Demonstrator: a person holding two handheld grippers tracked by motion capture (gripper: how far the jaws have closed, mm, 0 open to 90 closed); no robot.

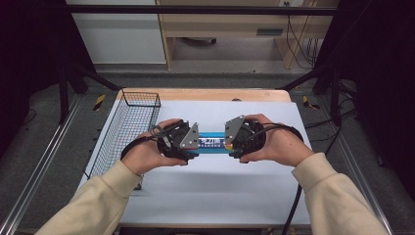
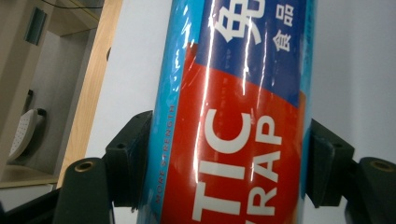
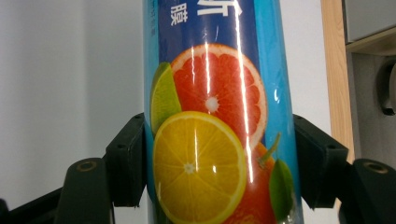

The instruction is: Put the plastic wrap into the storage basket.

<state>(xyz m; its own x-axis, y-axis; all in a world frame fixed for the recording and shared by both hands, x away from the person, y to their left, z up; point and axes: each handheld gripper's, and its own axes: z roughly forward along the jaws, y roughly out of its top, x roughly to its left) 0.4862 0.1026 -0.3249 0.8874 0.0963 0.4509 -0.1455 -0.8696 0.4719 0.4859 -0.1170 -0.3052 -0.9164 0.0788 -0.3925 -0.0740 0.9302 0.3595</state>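
A blue roll of plastic wrap (image 1: 212,143) lies crosswise between my two hands, just above the white table (image 1: 220,191). My left gripper (image 1: 192,147) is shut on its left end, and in the left gripper view both black jaws press the sides of the roll (image 2: 233,93) at its red label. My right gripper (image 1: 234,145) is shut on the other end. The right gripper view shows its jaws clamping the roll (image 3: 210,70) at the citrus picture. The left gripper (image 2: 229,154) and the right gripper (image 3: 219,158) face each other along the roll.
A black wire basket (image 1: 128,128) stands along the table's left side, close to my left hand. The table's far edge is a wooden strip (image 1: 205,94), with the floor and cabinets beyond it. Metal rails run down both sides.
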